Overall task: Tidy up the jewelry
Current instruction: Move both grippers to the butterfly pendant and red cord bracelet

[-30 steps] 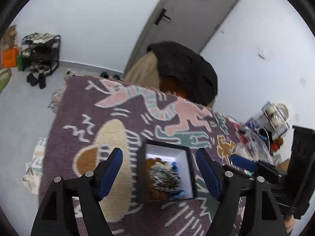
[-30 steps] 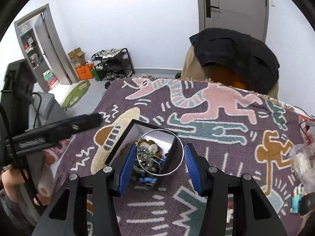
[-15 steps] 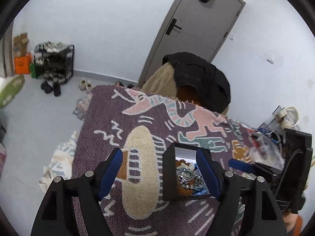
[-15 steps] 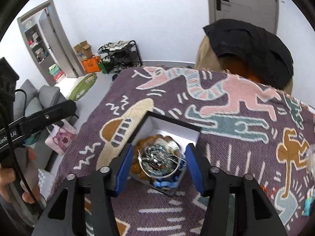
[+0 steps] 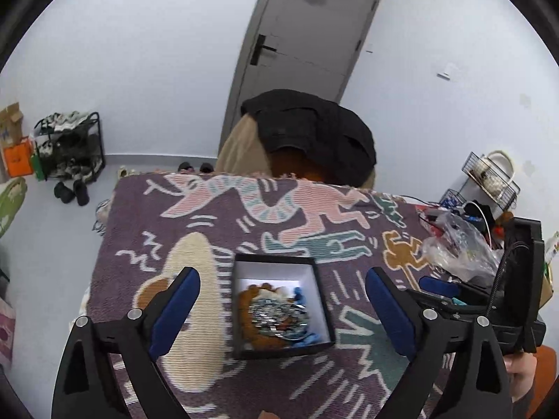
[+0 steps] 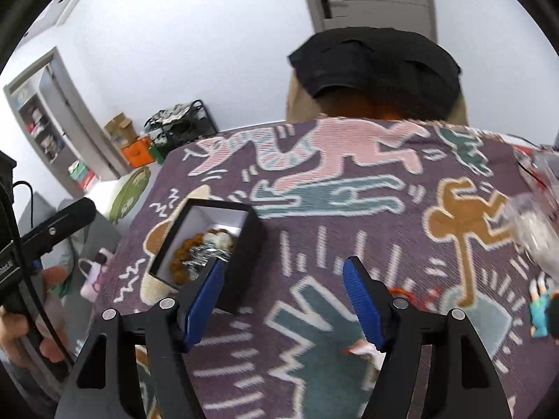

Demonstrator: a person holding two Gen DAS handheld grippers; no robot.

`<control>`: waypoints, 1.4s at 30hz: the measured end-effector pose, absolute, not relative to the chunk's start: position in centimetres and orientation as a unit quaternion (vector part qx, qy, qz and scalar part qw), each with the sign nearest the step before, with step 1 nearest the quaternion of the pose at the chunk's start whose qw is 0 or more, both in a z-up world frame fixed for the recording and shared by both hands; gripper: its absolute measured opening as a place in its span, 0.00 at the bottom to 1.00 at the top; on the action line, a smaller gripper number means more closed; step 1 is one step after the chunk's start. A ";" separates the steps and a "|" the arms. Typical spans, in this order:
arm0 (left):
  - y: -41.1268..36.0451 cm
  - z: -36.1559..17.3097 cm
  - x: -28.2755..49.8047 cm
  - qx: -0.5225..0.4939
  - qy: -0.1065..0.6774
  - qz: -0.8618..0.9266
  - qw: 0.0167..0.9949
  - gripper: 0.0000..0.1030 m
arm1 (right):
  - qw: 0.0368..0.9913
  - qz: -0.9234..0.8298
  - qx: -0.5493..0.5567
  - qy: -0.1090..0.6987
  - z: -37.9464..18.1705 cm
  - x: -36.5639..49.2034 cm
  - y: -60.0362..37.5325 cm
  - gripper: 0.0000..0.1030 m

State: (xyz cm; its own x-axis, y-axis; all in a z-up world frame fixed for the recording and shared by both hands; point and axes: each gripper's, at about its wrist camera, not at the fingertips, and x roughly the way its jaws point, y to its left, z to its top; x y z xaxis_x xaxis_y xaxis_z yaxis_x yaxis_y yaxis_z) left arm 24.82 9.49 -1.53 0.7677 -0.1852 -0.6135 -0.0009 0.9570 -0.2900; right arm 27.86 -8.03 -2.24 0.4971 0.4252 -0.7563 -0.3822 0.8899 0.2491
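From my left wrist camera, my left gripper (image 5: 281, 309) hangs over the table with its blue-padded jaws spread wide and nothing between them. The black jewelry box (image 5: 279, 309) sits framed in that gap, resting on the purple patterned blanket (image 5: 216, 223). The box has white inner walls, and its near half holds a heap of jewelry (image 5: 276, 317): brown beads on the left, a silvery tangle in the middle, blue pieces toward the box's right and near corners. To the right of the box I can see my right gripper (image 5: 440, 288) reaching in low from the edge, one blue pad showing. Farther right of the box lies a crumpled clear plastic bag (image 5: 457, 248). Beyond the box, past the blanket's far edge, a chair draped with a black garment (image 5: 311, 132) stands before a grey door (image 5: 307, 35).

From my right wrist camera, my right gripper (image 6: 281, 300) is released, jaws wide apart and empty, over the blanket (image 6: 349, 244) just to the right of the box (image 6: 241, 244). Its left pad overlaps the box's near right corner in this view; I cannot tell whether it touches. The jewelry (image 6: 199, 251) lies inside the box. To the left of the box my left gripper (image 6: 52, 230) shows as a dark bar off the table edge
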 end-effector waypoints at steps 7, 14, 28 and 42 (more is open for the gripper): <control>4.7 -0.8 25.3 -0.115 0.333 -0.081 0.932 0.95 | 0.872 0.194 0.052 0.445 -2.6 28.0 -13.5 0.68; 0.3 -1.7 26.3 -0.083 0.351 -0.098 0.927 0.94 | 0.876 0.177 0.067 0.443 -3.1 27.2 -17.4 0.68; -8.6 -7.6 27.9 -0.029 0.438 -0.144 0.887 0.73 | 0.879 0.144 0.103 0.442 -5.6 24.5 -23.6 0.68; -12.9 -12.4 28.3 -0.014 0.481 -0.143 0.865 0.66 | 0.874 0.125 0.158 0.443 -8.5 22.9 -27.1 0.68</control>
